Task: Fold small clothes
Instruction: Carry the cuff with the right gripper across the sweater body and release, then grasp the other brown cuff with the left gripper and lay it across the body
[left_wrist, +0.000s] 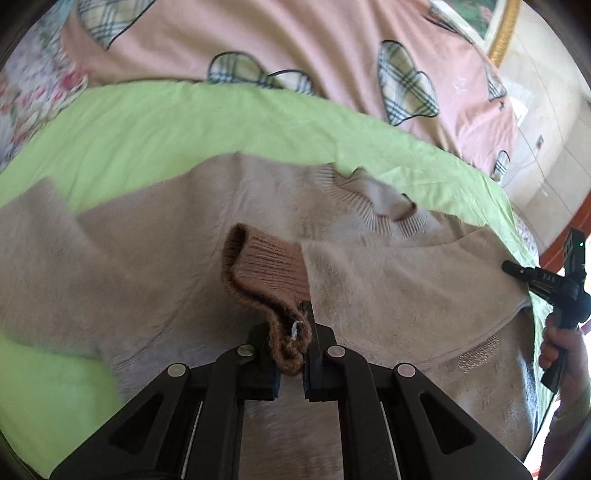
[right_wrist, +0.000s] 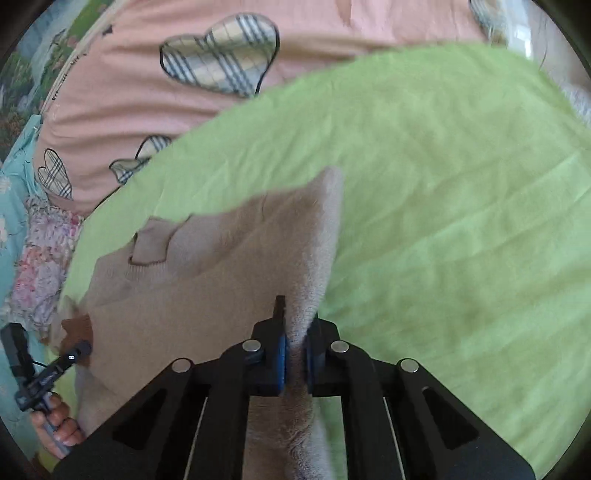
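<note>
The left gripper (left_wrist: 291, 354) is clenched on the brown cuff (left_wrist: 266, 269), sleeve lying ahead across the sweater (left_wrist: 147, 258). The right gripper (right_wrist: 295, 354) pinches the sweater's side edge, body spreading ahead-left over the green sheet (right_wrist: 443, 184). The left one is judged nearer the fold line.

At the right edge of the left wrist view I see tiny white letters on the other hand-held gripper (left_wrist: 511, 266), too small to read for sure.
</note>
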